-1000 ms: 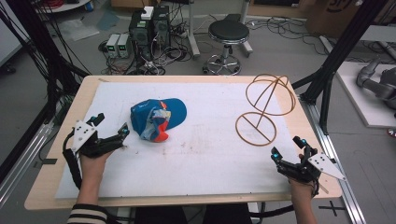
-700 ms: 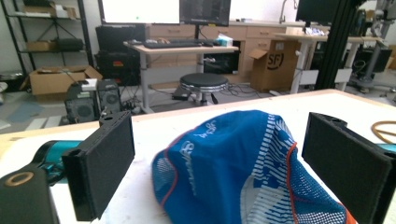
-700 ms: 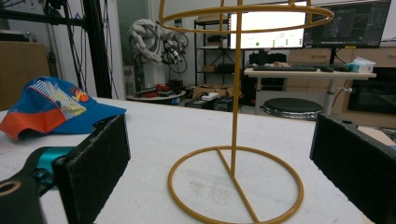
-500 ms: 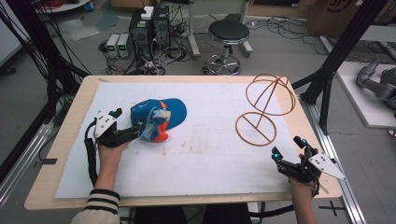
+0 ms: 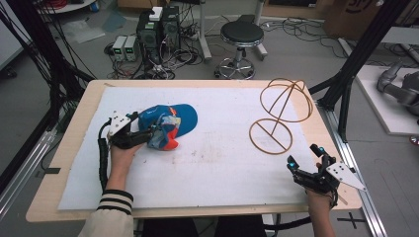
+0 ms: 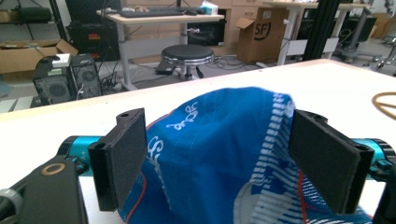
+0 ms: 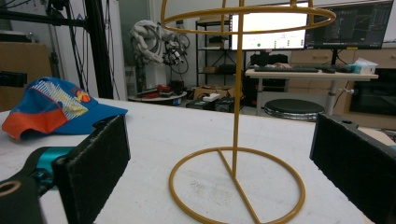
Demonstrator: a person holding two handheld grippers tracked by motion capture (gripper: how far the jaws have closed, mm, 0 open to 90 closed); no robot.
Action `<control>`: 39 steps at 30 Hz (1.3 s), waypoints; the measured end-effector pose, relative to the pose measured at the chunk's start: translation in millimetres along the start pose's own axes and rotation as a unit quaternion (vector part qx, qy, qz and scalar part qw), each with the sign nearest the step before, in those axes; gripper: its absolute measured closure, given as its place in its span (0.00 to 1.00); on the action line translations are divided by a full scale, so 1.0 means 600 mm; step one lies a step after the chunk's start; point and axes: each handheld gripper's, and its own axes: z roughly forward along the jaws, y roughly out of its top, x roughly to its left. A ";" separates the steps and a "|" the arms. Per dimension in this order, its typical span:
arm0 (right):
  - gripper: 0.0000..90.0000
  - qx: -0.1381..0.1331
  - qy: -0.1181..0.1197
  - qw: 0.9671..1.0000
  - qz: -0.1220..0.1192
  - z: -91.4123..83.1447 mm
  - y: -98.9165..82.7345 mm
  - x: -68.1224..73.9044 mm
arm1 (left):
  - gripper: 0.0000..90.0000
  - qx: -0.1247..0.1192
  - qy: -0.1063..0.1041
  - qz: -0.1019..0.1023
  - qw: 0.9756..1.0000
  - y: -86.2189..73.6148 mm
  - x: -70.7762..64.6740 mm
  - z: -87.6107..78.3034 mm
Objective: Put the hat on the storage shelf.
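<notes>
A blue cap [image 5: 174, 122] with an orange brim and white print lies on the left part of the white mat [image 5: 222, 168]. My left gripper [image 5: 152, 137] reaches into its near side, and its jaws have just been closing. In the left gripper view the cap's blue cloth [image 6: 219, 149] fills the gap of the left gripper [image 6: 217, 158], reaching both pads without being squeezed. My right gripper [image 5: 304, 156] rests open at the table's front right corner. It faces a gold wire hat stand [image 5: 277, 116]. In the right gripper view the stand [image 7: 238, 93] rises beyond the right gripper [image 7: 219, 163], with the cap [image 7: 56, 109] far left.
The wooden table edge [image 5: 197, 212] runs along the front. Black frame posts [image 5: 356, 64] stand at the right. A stool [image 5: 241, 37] and computer boxes [image 5: 158, 29] sit on the floor behind the table.
My left gripper has moved right across the mat to the cap and now has the cap's cloth between its jaws. The right gripper has stayed put.
</notes>
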 end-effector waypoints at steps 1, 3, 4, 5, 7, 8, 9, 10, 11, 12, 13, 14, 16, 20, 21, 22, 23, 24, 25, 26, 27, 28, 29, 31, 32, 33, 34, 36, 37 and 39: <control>0.05 0.000 0.000 1.000 -0.001 0.000 0.000 0.000 | 0.23 -0.001 0.003 0.002 1.000 -0.002 0.001 0.003; 0.05 0.001 0.001 1.000 -0.002 0.000 0.000 0.000 | 0.23 0.001 0.001 0.000 1.000 -0.003 0.002 0.004; 0.05 -0.001 0.002 1.000 -0.004 0.001 0.000 0.001 | 0.25 0.003 0.001 0.003 1.000 -0.005 0.003 0.006; 0.05 -0.001 0.002 1.000 -0.004 0.001 0.000 0.001 | 0.25 0.008 0.002 0.004 1.000 -0.006 0.004 0.007; 0.05 0.000 0.002 1.000 -0.005 0.002 0.000 0.002 | 0.27 0.012 0.003 0.006 1.000 -0.010 0.005 0.011; 0.05 0.000 0.002 1.000 -0.005 0.002 0.000 0.002 | 0.28 0.012 0.003 0.006 1.000 -0.010 0.005 0.011; 0.05 0.000 0.002 1.000 -0.006 0.002 0.000 0.002 | 0.28 0.013 0.003 0.011 1.000 -0.010 0.006 0.011; 0.05 0.001 0.002 1.000 -0.004 0.002 0.000 0.003 | 0.31 0.013 0.006 0.014 1.000 -0.010 0.006 0.013; 0.05 0.001 0.002 1.000 -0.005 0.002 0.000 0.003 | 0.32 0.015 0.006 0.017 1.000 -0.011 0.006 0.013; 0.05 0.002 0.002 1.000 -0.005 0.002 0.000 0.003 | 0.33 0.015 0.006 0.017 1.000 -0.011 0.006 0.013; 0.05 0.000 0.003 1.000 -0.006 0.003 0.000 0.003 | 0.34 0.016 0.005 0.017 1.000 -0.012 0.006 0.015; 0.05 0.000 0.003 1.000 -0.006 0.003 0.000 0.003 | 0.34 0.018 0.006 0.017 1.000 -0.014 0.006 0.016; 0.05 0.003 0.003 1.000 -0.005 0.003 0.000 0.005 | 0.37 0.027 0.005 0.018 0.999 -0.016 0.006 0.020; 0.05 0.005 0.005 1.000 -0.007 0.004 -0.001 0.007 | 0.49 0.031 0.004 0.021 0.999 -0.018 0.004 0.023; 0.05 0.005 0.005 1.000 -0.008 0.004 -0.001 0.007 | 0.53 0.037 0.002 0.022 0.999 -0.020 0.003 0.026; 0.05 0.005 0.006 1.000 -0.009 0.005 -0.001 0.007 | 0.57 0.042 0.002 0.023 0.999 -0.021 0.002 0.027; 0.05 0.004 0.005 1.000 -0.009 0.005 -0.001 0.008 | 0.61 0.045 0.000 0.024 0.999 -0.022 0.002 0.029; 0.05 0.004 0.005 1.000 -0.009 0.005 0.000 0.008 | 0.65 0.045 0.000 0.024 0.999 -0.022 0.002 0.029; 0.05 0.006 0.005 1.000 -0.008 0.005 0.000 0.009 | 0.71 0.050 0.002 0.024 0.998 -0.024 0.002 0.030; 0.05 0.006 0.004 1.000 -0.010 0.006 0.000 0.009 | 0.76 0.055 0.004 0.026 0.998 -0.024 0.001 0.030; 0.05 0.006 0.004 1.000 -0.010 0.006 0.000 0.009 | 0.76 0.057 0.005 0.024 0.998 -0.025 0.000 0.032; 0.05 0.007 0.005 1.000 -0.009 0.005 -0.001 0.009 | 0.83 0.059 0.005 0.025 0.998 -0.025 0.000 0.032; 0.05 0.007 0.004 1.000 -0.009 0.005 -0.001 0.009 | 0.87 0.061 0.011 0.028 0.998 -0.025 -0.001 0.032; 0.05 0.006 0.004 1.000 -0.012 0.006 -0.001 0.009 | 0.94 0.060 0.014 0.028 0.998 -0.025 -0.002 0.032; 0.05 0.007 0.003 1.000 -0.010 0.006 -0.001 0.009 | 0.94 0.064 0.019 0.030 0.997 -0.024 -0.003 0.032; 0.05 0.007 0.003 1.000 -0.009 0.006 -0.001 0.009 | 0.97 0.062 0.018 0.028 0.998 -0.024 -0.003 0.032; 0.05 0.008 0.002 1.000 -0.007 0.005 -0.001 0.009 | 0.97 0.062 0.018 0.029 0.997 -0.023 -0.004 0.032; 0.05 0.007 0.002 1.000 -0.009 0.006 -0.001 0.009 | 0.98 0.061 0.019 0.029 0.998 -0.022 -0.005 0.032; 0.05 0.008 0.002 1.000 -0.009 0.005 -0.001 0.009 | 0.98 0.058 0.019 0.026 0.998 -0.021 -0.005 0.030; 0.05 0.008 0.002 1.000 -0.009 0.005 -0.001 0.008 | 0.98 0.046 0.016 0.013 0.999 -0.018 -0.004 0.028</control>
